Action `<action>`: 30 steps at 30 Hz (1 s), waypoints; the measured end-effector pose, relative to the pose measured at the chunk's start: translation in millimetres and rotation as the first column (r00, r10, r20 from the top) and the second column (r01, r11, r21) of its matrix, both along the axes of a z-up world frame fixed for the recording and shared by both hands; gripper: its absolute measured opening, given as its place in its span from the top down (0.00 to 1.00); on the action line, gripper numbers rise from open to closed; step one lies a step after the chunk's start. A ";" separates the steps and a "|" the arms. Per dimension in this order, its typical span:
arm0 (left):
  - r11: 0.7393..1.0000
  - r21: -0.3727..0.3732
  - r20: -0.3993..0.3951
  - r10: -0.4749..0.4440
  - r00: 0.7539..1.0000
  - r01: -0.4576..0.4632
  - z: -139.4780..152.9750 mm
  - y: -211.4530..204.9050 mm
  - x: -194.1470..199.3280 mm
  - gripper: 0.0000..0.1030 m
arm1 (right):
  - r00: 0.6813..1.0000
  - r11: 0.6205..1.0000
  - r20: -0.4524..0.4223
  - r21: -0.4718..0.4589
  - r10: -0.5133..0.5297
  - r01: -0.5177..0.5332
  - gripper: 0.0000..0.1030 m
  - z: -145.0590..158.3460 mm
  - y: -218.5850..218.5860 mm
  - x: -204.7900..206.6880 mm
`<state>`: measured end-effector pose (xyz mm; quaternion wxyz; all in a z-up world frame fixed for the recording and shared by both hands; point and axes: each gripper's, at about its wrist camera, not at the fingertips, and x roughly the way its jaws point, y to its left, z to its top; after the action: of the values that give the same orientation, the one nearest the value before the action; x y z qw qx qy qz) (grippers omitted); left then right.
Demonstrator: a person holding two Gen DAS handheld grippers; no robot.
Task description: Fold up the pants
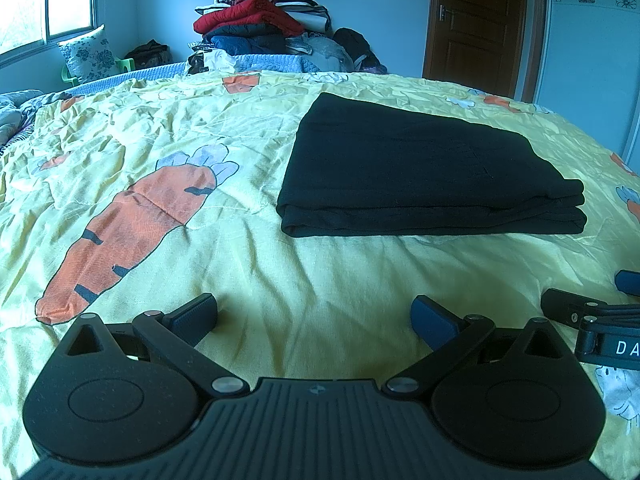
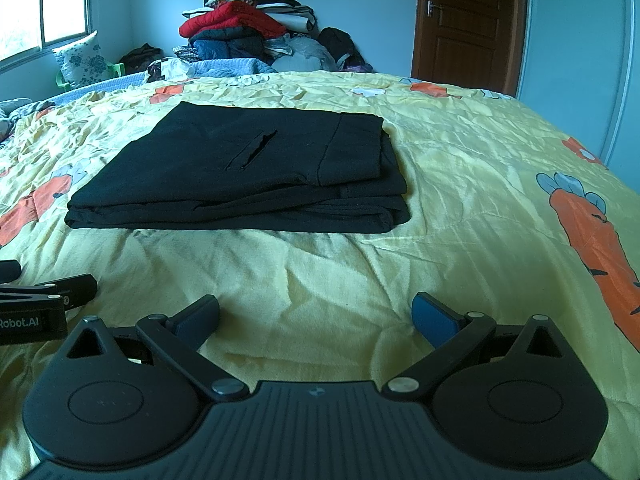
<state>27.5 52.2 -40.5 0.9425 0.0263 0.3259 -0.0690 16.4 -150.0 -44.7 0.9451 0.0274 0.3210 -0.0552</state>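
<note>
On the yellow bedspread (image 1: 320, 272) | black pants (image 1: 420, 176) folded flat, long axis 9-to-3 | at 1 o'clock of left gripper (image 1: 314, 314), 11 o'clock of right gripper (image 2: 316, 314) | about equally near | both spread, empty, apart from cloth | fold looks done.

Your left claw (image 1: 315, 316) is sitting wide open and empty, hovering low over the yellow carrot-print bedspread (image 1: 200, 128). The black pants (image 1: 420, 172) are lying folded into a neat stack just ahead, and your right claw (image 1: 588, 312) is peeking in at the right edge.
</note>
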 end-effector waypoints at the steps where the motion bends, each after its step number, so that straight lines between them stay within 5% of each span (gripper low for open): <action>1: 1.000 0.000 0.000 0.000 1.000 0.000 0.0 0.1 0.0 0.00 | 1.000 1.000 -0.001 -0.002 0.001 -0.001 0.00 -0.3 0.7 0.0; 30: 1.000 0.000 0.000 0.000 1.000 0.000 0.1 0.1 0.1 0.00 | 1.000 1.000 -0.001 -0.002 0.005 -0.005 0.00 -0.2 1.9 1.0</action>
<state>27.6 52.3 -40.3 0.9425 0.0262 0.3259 -0.0690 17.5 -148.1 -45.0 0.9451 0.0258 0.3214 -0.0532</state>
